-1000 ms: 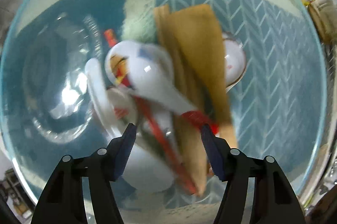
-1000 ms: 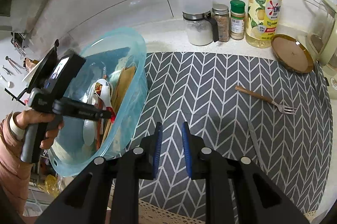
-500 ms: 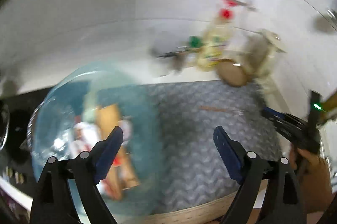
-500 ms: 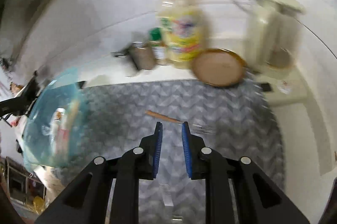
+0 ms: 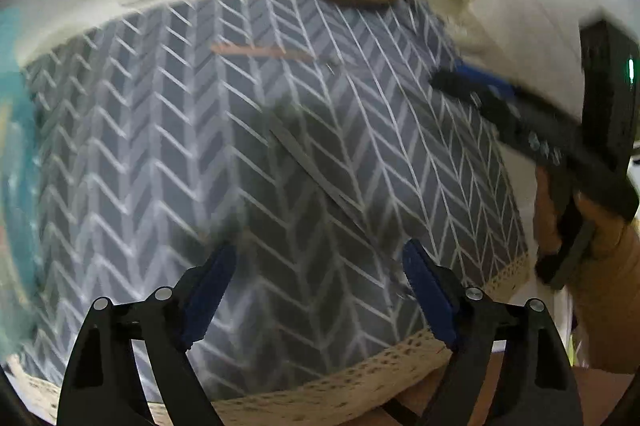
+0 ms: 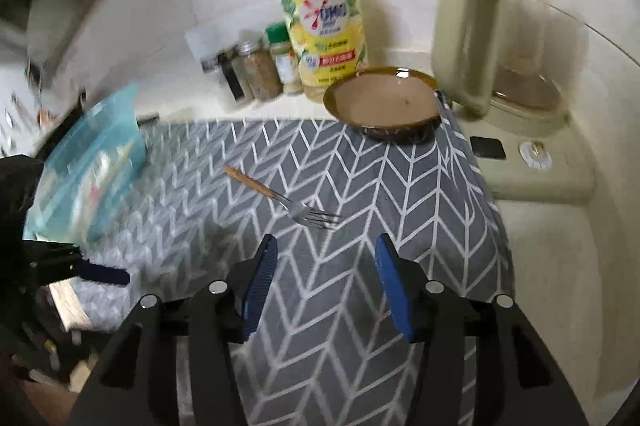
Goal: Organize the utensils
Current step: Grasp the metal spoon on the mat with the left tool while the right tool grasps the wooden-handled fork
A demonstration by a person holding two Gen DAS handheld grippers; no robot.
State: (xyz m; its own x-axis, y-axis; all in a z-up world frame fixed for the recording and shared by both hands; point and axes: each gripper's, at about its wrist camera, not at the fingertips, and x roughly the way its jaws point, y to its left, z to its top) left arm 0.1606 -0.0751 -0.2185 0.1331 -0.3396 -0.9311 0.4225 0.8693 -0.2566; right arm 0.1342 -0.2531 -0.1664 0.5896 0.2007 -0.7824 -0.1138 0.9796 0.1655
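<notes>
Grey-and-white herringbone mat (image 6: 360,193) — blue-padded black claw (image 6: 326,282), yellow-labelled red-capped bottle (image 6: 322,25)

left black two-finger gripper (image 5: 316,282) jaws closing from wide, empty; right black two-finger gripper (image 6: 326,280) jaws opening, empty, both angled down.

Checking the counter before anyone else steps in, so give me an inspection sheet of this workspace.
Surface: grey chevron mat on a pale counter.
Job's things: fork and a thin metal utensil loose on the mat; blue tub at its left edge.
Clutter: soap bottle, spice jars, brown dish, kettle.
Grippers: left gripper closing, right gripper opening, both empty.
Cables: nothing seen.
Surroundings: white tiled wall.
</notes>
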